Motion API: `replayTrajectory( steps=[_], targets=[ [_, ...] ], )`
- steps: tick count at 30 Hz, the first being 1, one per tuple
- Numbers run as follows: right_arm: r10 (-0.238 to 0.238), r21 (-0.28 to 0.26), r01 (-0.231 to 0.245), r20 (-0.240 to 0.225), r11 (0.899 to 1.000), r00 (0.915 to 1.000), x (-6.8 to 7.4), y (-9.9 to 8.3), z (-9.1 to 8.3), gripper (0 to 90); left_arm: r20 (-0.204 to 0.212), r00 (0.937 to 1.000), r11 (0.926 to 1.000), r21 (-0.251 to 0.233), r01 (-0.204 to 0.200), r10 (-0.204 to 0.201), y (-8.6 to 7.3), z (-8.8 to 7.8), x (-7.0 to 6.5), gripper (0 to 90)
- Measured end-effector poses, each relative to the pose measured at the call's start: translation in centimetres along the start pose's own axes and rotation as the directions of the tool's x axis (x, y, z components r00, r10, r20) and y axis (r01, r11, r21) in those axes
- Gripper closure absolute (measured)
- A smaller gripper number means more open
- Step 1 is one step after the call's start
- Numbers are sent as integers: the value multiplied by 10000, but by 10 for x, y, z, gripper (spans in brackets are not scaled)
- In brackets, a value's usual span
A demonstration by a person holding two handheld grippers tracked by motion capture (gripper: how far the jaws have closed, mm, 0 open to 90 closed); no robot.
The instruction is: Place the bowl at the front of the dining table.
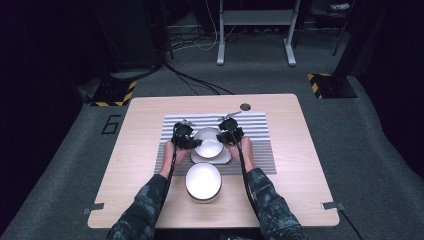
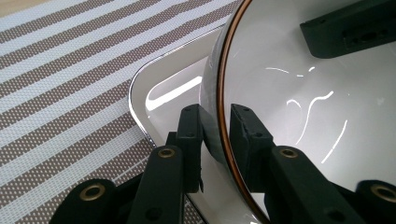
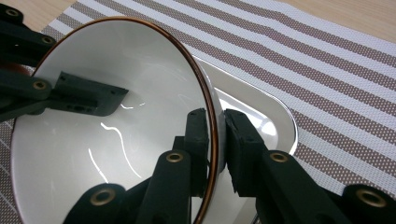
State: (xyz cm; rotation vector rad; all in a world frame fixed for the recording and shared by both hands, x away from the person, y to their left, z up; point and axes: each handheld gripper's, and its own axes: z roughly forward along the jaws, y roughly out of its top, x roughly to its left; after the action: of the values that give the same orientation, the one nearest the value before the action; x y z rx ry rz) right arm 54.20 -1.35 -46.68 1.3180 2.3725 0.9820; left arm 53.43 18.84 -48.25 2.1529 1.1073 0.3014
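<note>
Gripping white bowl [image 1: 208, 142] by opposite rims, left tool [image 1: 188, 142] and right tool [image 1: 231, 136] both clamping its wall, holding bowl over white square plate [image 1: 218, 159] on striped mat [image 1: 260, 125], second bowl [image 1: 203, 181] sitting nearer on worktop [image 1: 295, 165]

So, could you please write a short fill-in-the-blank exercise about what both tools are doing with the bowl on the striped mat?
1. The left tool and the right tool each pinch the brown-edged rim of the white ceramic bowl from ____ sides.
2. Under that bowl lies a white rounded-square ____.
3. The plate rests on a brown-and-white ____ placemat.
4. A second white round bowl stands on the bare wooden table, ____ to the person.

Missing words: opposite; plate; striped; nearer
</note>
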Motion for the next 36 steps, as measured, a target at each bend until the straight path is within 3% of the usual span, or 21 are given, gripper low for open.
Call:
replayTrajectory(
  steps=[8, 15, 21, 28, 34, 36],
  targets=[
    [-77, -122, 77, -10, 9999, 10000, -6, -1, 4, 803, -575, 9967, 9983, 74, -570, 574, 3, -7, -11, 693],
    [-234, -56, 232, -276, 9997, 9993, -7, 2, 8, 825, -536, 9976, 9989, 151, -435, 443, 0, -7, -9, 667],
    [-615, 43, 615, -23, 9981, 9981, 1, 3, 1, 804, -226, 9995, 9997, -3, -229, 229, -2, -6, -1, 715],
    [-615, 342, 600, 453, 9976, 9971, 12, 1, -7, 779, -265, 9990, 9993, -48, -364, 363, -1, -5, 0, 761],
    [-453, 199, 447, 326, 9988, 9984, 9, 1, -5, 789, -277, 9991, 9995, -43, -322, 321, 0, -5, -1, 757],
    [-699, 154, 695, 243, 9975, 9973, 6, 1, -3, 794, -312, 9991, 9996, -10, -293, 293, 0, -5, -2, 752]
  ],
)
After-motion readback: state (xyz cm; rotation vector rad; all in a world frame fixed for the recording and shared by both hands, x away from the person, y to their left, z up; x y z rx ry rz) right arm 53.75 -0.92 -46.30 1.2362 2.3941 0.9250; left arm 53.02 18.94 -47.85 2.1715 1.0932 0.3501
